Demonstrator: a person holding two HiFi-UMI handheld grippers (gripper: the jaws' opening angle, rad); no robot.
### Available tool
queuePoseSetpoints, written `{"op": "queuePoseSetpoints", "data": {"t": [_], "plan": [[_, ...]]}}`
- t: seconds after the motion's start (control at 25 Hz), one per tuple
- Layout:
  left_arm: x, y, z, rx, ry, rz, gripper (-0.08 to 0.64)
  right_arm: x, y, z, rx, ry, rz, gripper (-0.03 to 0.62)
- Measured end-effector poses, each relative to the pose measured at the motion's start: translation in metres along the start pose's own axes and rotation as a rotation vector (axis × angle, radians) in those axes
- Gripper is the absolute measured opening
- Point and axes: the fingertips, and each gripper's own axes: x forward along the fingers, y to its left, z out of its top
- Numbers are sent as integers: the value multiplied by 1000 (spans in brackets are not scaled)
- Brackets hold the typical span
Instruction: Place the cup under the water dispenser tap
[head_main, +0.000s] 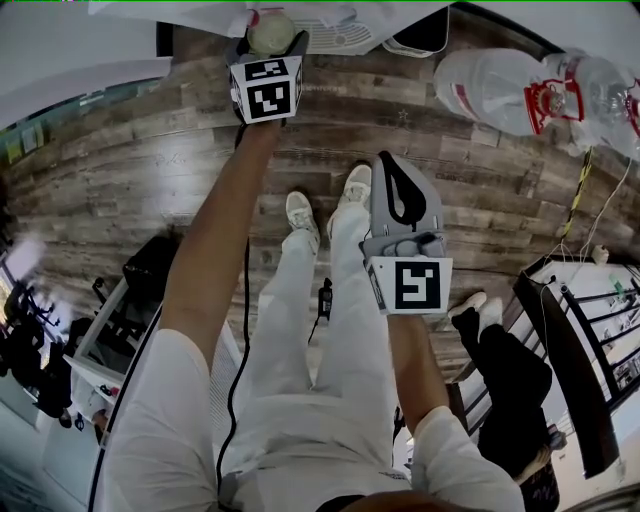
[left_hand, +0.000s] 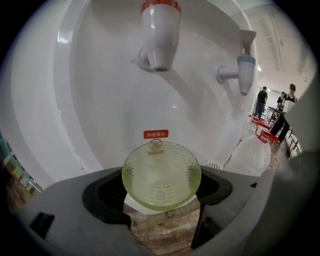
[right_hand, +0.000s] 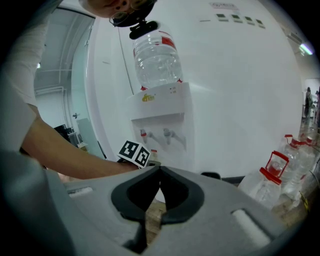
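Wood-plank flooring (head_main: 150, 170) runs under the person's feet, and a white wall backs the water dispenser (right_hand: 159, 117), which carries an upturned bottle (right_hand: 157, 57) on top. Spare water bottles (head_main: 500, 85) lie on the floor to the right.

The left gripper (left_hand: 161, 191) reaches forward into the dispenser's white recess and is by far the nearer of the two. Its jaws pinch the green dimpled glass cup (left_hand: 161, 172) by its sides. The cup's mouth is turned toward that gripper's camera, so its base shows through the bowl; how far it tilts from upright I cannot tell.

The right gripper (right_hand: 159, 176) hangs back over the person's right leg, well apart from the dispenser, with its jaws pressed together on nothing.

The red tap (left_hand: 159, 37) stands straight above the cup and a little farther into the recess. The blue tap (left_hand: 245, 72) sits off to the right. As I judge it, the cup lines up sideways with the red tap, so what remains is a short push inward and then setting it down level.
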Motion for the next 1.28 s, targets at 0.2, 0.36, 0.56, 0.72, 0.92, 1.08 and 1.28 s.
{"op": "queuePoseSetpoints", "data": {"t": [0.2, 0.36, 0.56, 0.72, 0.92, 1.08, 1.28], "plan": [[-3, 2, 2, -7, -12, -2, 392, -1, 1, 3, -5, -4, 1, -2], [-8, 2, 8, 10, -20, -4, 416, -4, -2, 8, -12, -12, -10, -2], [-22, 1, 15, -4, -29, -9, 417, -9, -1, 16, -13, -24, -20, -2], [-42, -3, 20, -23, -49, -16, 417, -18, -2, 26, -20, -35, -39, -2], [-67, -7, 27, -56, -67, -21, 417, -29, -2, 40, -30, -52, -48, -2], [-91, -14, 34, -65, -73, -30, 416, -42, 3, 51, -34, -63, -51, -2], [-128, -23, 55, -58, -96, -46, 395, -54, 12, 72, -34, -87, -47, -2]]}}
